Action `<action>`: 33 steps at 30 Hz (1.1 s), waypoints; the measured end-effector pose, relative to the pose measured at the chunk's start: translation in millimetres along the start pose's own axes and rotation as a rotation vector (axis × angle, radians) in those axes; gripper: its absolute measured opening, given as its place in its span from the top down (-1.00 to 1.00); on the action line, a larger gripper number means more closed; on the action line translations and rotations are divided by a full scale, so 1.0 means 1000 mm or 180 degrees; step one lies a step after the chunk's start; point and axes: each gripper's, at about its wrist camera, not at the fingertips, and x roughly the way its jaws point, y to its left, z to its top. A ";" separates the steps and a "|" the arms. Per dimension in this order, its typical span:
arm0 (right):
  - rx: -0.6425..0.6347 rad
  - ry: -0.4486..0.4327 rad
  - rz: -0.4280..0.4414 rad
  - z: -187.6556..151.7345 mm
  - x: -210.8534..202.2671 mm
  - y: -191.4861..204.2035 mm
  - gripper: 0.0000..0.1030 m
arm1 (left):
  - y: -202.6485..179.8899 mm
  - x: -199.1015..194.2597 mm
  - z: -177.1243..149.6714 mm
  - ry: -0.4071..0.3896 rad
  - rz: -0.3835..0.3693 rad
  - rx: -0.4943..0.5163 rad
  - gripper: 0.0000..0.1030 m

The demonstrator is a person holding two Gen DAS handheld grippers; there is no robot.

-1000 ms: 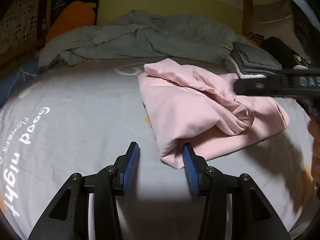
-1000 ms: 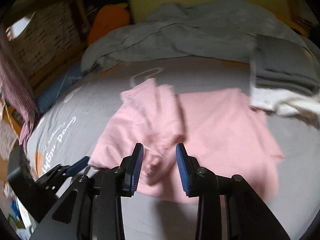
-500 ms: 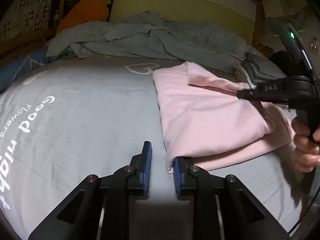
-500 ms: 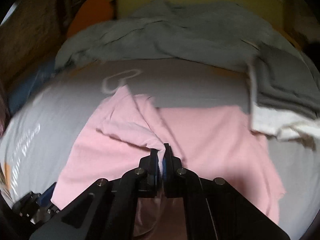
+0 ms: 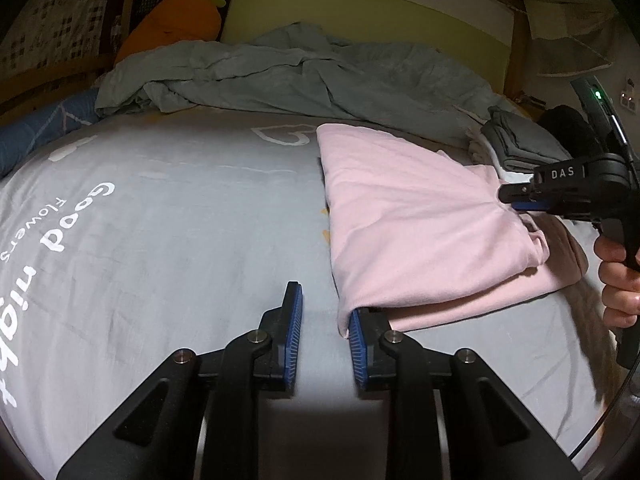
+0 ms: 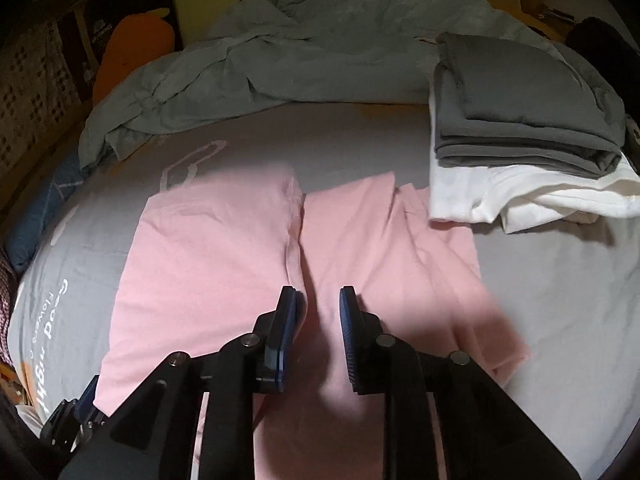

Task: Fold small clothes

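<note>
My left gripper (image 5: 322, 338) stands open and empty at the near corner of the pink garment (image 5: 420, 220), one pad touching its edge. My right gripper (image 6: 318, 332) hovers open over the folded pink cloth on the grey bedsheet (image 5: 160, 240) (folded grey and white clothes (image 6: 520, 120) lie just beyond).

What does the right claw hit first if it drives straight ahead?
Probably the pink shirt: the open right claw hangs just over its folded edge. Beyond lies grey sheet, then the rumpled blanket. Depth is unclear.
</note>
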 end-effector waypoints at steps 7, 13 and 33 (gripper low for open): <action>-0.0003 -0.0148 0.0223 -0.012 -0.031 0.001 0.59 | 0.006 -0.001 -0.001 -0.0008 -0.0115 -0.0096 0.54; -0.0232 -0.0073 0.0668 -0.037 -0.051 0.033 0.28 | 0.007 -0.001 0.000 -0.0018 -0.0073 -0.0058 0.54; 0.0175 0.0131 0.0306 -0.096 -0.037 0.008 0.94 | -0.007 -0.002 -0.005 -0.0041 0.0159 0.0136 0.53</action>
